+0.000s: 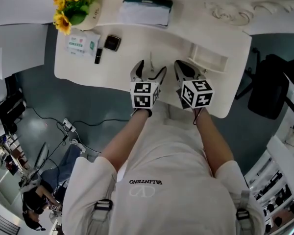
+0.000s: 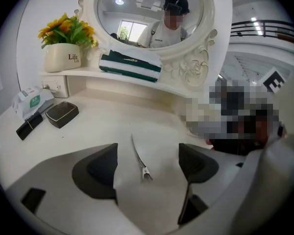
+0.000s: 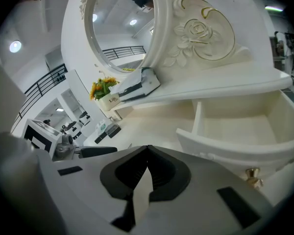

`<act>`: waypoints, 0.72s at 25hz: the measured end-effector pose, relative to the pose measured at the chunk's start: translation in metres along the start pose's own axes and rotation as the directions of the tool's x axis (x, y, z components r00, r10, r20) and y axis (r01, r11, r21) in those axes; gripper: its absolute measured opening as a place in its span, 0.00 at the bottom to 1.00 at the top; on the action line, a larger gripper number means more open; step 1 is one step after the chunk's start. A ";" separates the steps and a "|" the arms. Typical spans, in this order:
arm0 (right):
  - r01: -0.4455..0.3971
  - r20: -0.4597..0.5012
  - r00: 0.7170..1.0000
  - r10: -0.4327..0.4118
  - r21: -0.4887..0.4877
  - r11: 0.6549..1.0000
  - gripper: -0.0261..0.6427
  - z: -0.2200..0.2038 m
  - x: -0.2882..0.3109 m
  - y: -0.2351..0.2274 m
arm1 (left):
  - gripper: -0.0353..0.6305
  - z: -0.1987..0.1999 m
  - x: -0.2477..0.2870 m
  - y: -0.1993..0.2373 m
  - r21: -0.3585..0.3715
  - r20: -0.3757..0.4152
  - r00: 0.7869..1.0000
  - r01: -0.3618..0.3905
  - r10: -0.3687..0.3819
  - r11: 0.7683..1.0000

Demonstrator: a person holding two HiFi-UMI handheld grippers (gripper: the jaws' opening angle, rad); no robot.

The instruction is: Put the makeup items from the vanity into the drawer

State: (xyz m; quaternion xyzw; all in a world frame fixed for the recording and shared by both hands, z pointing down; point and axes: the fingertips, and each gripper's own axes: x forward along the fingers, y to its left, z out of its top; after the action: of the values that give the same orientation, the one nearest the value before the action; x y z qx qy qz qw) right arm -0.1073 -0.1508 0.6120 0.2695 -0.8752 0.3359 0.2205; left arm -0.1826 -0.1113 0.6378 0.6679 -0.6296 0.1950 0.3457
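Note:
A slim silver hair clip [image 2: 143, 169] lies flat on the white vanity top [image 2: 137, 119], between the spread jaws of my left gripper [image 2: 149, 155], which is open and not touching it. In the head view the hair clip [image 1: 150, 68] shows as a thin line inside the left gripper [image 1: 152, 66]. A black compact [image 2: 61, 113] and a black lipstick tube [image 2: 29, 126] rest at the far left. My right gripper [image 3: 148, 153] is shut on nothing, hovering just left of the open white drawer [image 3: 235, 131], which looks empty.
A tissue pack [image 2: 32, 101] lies beside the compact. A flower pot [image 2: 62, 57] and a folded green-and-white cloth [image 2: 131, 65] sit on the raised shelf under the round mirror [image 2: 154, 13]. The drawer's brass knob [image 3: 253, 176] sticks out near my right gripper.

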 end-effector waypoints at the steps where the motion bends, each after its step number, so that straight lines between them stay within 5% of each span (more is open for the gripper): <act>1: 0.001 -0.001 1.000 -0.001 0.002 1.000 0.06 -0.001 0.001 -0.001 | 0.63 -0.001 0.001 0.001 -0.002 -0.001 1.000 -0.002 0.002 1.000; 10: 0.009 -0.010 1.000 -0.009 0.023 1.000 0.06 -0.007 0.008 -0.007 | 0.56 -0.007 0.004 0.009 -0.003 -0.001 0.999 -0.035 0.035 0.999; 18: 0.007 -0.013 1.000 -0.007 0.034 0.999 0.06 -0.009 0.012 -0.006 | 0.40 -0.010 0.004 0.019 0.100 -0.008 0.991 -0.132 0.134 0.986</act>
State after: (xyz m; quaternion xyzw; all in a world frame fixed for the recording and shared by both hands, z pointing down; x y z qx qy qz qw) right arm -0.1104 -0.1519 0.6277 0.2741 -0.8669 0.3515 0.2230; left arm -0.1987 -0.1065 0.6508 0.6393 -0.6598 0.2534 0.3029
